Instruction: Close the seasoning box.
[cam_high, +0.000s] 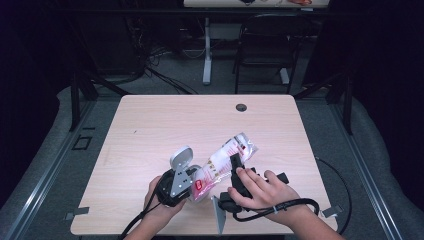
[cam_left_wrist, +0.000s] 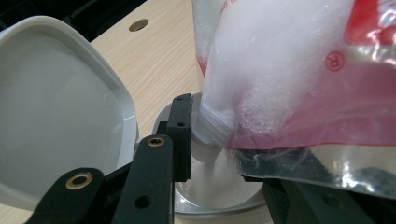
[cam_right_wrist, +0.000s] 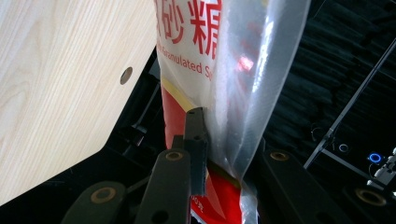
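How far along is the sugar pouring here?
Done: the jar's lid is flipped open. In hand: the right claw tips the sugar bag while the left claw holds the jar, and sugar streams in. Left: finishing the pour, closing up.

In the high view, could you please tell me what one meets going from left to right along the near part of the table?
Left gripper holding a jar with its lid flipped open → sugar bag tipped into the jar → right gripper gripping the bag.
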